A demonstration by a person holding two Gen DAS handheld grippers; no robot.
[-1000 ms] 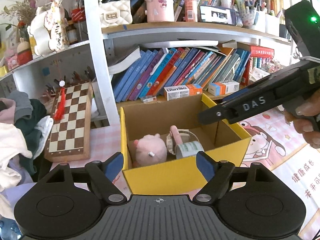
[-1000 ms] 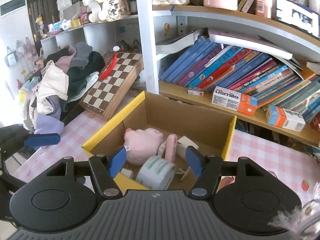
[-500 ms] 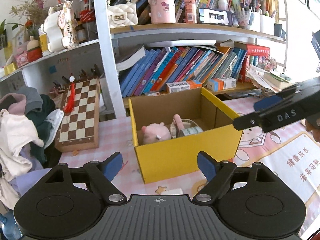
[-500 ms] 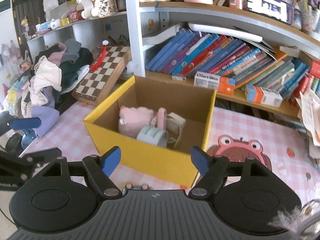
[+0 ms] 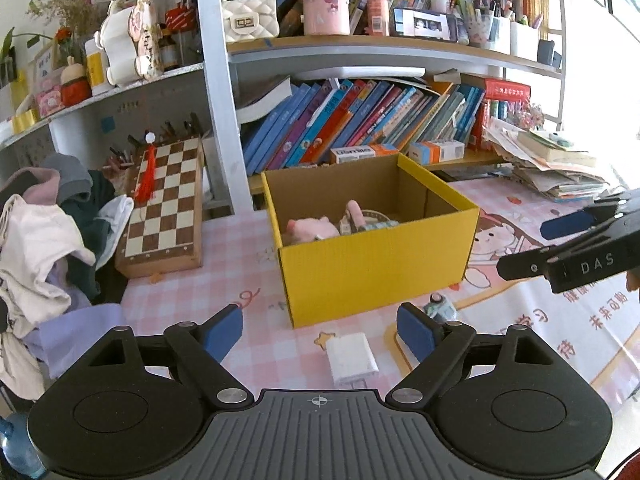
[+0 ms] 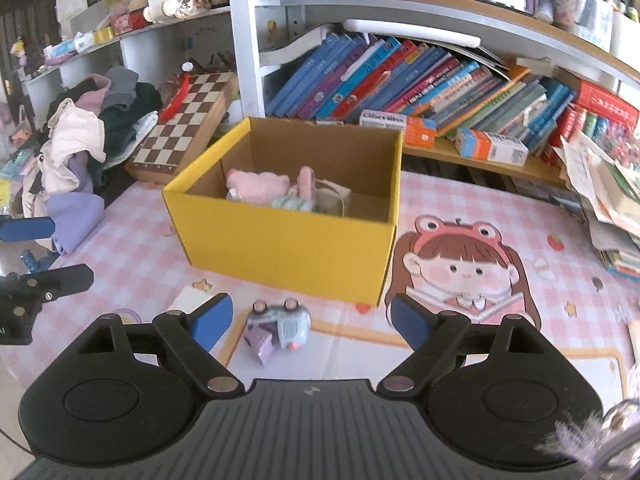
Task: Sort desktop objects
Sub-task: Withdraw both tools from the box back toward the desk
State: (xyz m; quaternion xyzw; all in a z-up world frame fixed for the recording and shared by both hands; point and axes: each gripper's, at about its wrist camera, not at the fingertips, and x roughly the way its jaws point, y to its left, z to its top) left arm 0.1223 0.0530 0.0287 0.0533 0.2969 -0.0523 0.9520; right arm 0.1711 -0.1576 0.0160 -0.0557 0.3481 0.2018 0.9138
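A yellow cardboard box [image 5: 376,276] [image 6: 288,248] stands open on the pink checked desk mat. Inside lie a pink plush [image 6: 256,186] [image 5: 308,229], a roll of tape [image 6: 290,203] and a few small items. In front of the box lie a white charger block [image 5: 352,358] [image 6: 188,300] and a small blue toy car with a purple piece [image 6: 280,326] [image 5: 438,308]. My left gripper [image 5: 320,330] is open and empty above the charger. My right gripper [image 6: 310,320] is open and empty just above the toy car; it also shows in the left wrist view [image 5: 568,248].
A wooden chessboard [image 5: 164,208] leans left of the box, next to a heap of clothes [image 5: 44,240]. A bookshelf [image 5: 360,128] with leaning books stands behind. A stack of papers [image 6: 604,192] lies at the right. The left gripper's fingers [image 6: 28,228] show at the left edge.
Both grippers have pulled back and away from over the box, so the box now stands farther off. The charger and the toy car have come into view on the mat.
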